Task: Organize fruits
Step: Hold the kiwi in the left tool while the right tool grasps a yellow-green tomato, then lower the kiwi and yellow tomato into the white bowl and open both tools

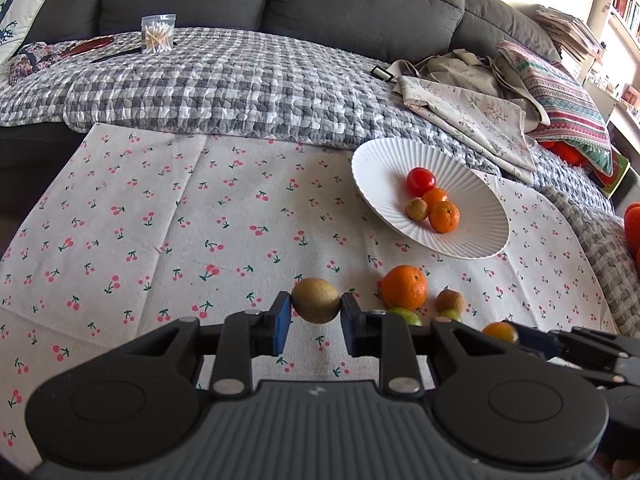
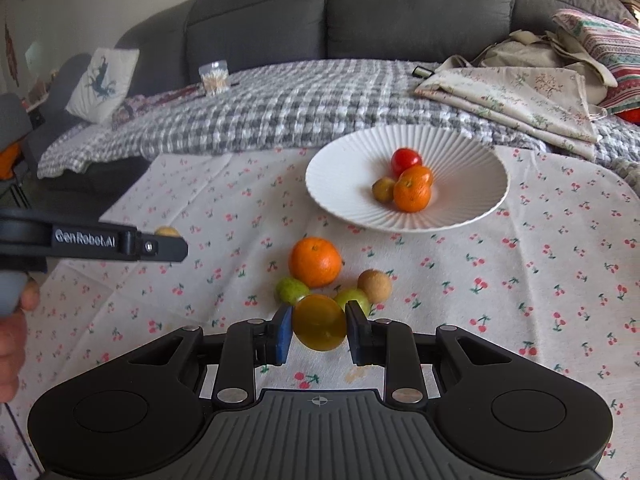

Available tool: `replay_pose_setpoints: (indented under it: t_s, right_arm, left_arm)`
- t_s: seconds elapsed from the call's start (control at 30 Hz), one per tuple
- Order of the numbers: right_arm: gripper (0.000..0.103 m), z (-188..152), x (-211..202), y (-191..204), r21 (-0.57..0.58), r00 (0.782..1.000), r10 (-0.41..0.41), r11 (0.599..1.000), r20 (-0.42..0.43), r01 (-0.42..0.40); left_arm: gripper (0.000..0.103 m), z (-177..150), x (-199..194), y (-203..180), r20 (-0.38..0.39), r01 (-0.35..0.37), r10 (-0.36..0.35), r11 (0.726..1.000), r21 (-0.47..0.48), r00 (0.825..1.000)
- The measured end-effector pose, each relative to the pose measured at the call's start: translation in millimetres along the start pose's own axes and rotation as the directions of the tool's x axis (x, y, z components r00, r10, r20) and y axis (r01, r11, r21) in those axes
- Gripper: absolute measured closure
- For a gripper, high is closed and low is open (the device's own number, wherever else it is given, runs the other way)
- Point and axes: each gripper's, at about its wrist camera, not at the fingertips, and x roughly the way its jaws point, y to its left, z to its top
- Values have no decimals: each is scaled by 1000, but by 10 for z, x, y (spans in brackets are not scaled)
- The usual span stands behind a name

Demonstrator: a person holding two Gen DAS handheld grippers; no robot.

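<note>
Left wrist view: left gripper [image 1: 316, 312] clamps brown oval kiwi [image 1: 316, 300] (lifted); right gripper [image 2: 319, 328] grips small orange-yellow fruit [image 2: 319, 328]; bare cherry-print cloth [image 1: 160, 220] left of white ribbed plate [image 1: 472, 240].

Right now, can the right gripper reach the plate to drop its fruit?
Probably yes: the right gripper, shut on a yellow-orange fruit, faces the white plate; only low loose fruit, like the big orange, lies between.
</note>
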Motion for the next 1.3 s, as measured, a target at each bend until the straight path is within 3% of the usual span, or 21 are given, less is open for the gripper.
replay_pose_setpoints:
  t_s: [0.73,1.3]
  right_arm:
    - [77,169,-245,-539,96,994,-31,995,107,21]
    - [77,468,151,-936,143,982,-118,985,151,96]
  left_arm:
    - [78,125,161,-244,60,38,-42,997,63,997]
    - [78,377,713,-817,119,105,-135,966,235,984]
